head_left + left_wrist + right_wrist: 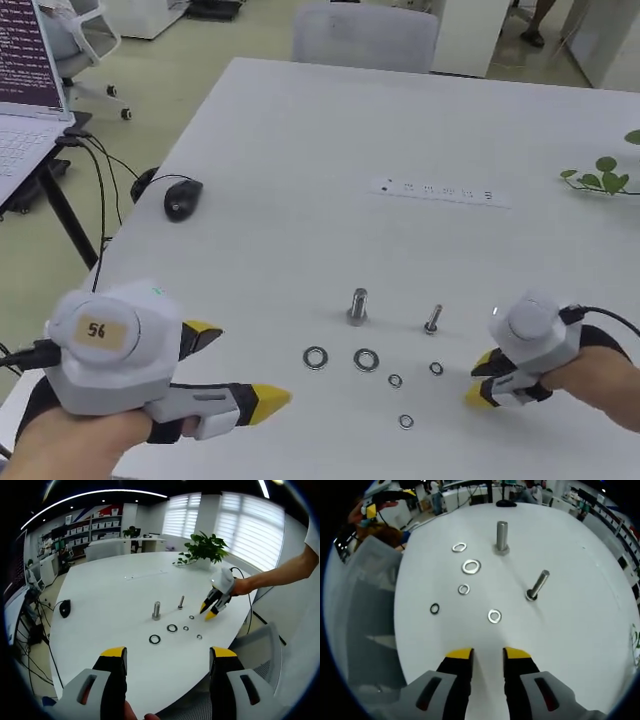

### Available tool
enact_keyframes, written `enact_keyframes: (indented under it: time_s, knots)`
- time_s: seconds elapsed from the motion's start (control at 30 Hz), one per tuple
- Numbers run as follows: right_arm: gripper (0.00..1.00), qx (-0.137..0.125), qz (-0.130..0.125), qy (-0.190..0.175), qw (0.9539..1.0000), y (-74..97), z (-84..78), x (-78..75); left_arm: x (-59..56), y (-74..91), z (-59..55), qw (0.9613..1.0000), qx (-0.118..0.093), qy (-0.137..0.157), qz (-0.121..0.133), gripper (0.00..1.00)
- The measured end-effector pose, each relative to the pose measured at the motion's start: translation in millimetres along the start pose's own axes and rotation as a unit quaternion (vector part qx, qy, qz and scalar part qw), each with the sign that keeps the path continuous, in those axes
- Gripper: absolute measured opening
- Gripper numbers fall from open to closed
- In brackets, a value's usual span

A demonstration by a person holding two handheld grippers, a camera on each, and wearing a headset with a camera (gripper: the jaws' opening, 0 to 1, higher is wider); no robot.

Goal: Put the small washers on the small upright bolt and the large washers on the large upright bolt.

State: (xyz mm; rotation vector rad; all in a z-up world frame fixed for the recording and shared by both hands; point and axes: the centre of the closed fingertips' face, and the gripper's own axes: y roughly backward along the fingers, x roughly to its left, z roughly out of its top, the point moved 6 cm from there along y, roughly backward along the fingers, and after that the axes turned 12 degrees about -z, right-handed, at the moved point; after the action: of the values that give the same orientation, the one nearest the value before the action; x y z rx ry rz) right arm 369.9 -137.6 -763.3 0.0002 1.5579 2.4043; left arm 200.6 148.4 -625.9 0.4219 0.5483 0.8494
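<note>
Yellow-tipped jaws on my left gripper (169, 655) were spread wide, nothing between them, over the near edge of the white table (300, 150). My right gripper (487, 654) had its jaws drawn near each other with a narrow gap, also empty, low over the tabletop. Just beside it lay three small washers (395, 380), flat and apart from one another. Left of those, two large washers (316, 357) lay side by side. Behind them stood the large bolt (358, 305), with the small bolt (432, 319) to its right. Farther back I saw a power strip (440, 191) and a mouse (182, 198).
</note>
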Motion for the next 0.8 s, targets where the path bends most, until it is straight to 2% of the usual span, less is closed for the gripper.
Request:
enact_keyframes:
  time_s: [0.13, 0.2, 0.3, 0.33, 0.4, 0.5, 0.8]
  knots:
    - [0.23, -0.006, -0.004, 0.003, 1.0000, -7.9, 5.5, 7.0, 0.6, -1.8, 0.2, 1.0000, 0.003, -0.003, -0.005, 0.66]
    - [0.20, -0.012, -0.022, -0.011, 0.9996, -10.9, 11.7, 2.2, 0.9, -2.0, 1.5, 1.0000, 0.005, -0.006, -0.007, 0.66]
    - [0.19, -0.016, -0.023, -0.021, 0.9994, -16.8, 20.9, -2.9, 4.1, -0.3, 5.1, 1.0000, 0.000, -0.006, -0.005, 0.66]
    - [0.19, -0.015, -0.022, -0.017, 0.9995, -18.3, 23.3, -3.7, 5.2, 0.0, 5.6, 1.0000, -0.001, -0.006, -0.004, 0.66]
    - [0.19, -0.007, -0.021, 0.018, 0.9996, -20.5, 27.5, -4.7, 5.7, 1.1, 7.1, 1.0000, -0.003, -0.006, -0.002, 0.66]
    - [0.19, -0.001, -0.013, 0.042, 0.9990, -23.8, 34.4, -3.3, 7.7, 2.1, 7.5, 1.0000, -0.005, -0.004, 0.001, 0.66]
    - [0.18, 0.013, -0.003, 0.076, 0.9970, -27.2, 42.2, -2.4, 11.0, 5.1, 4.9, 0.9999, -0.010, 0.002, 0.009, 0.66]
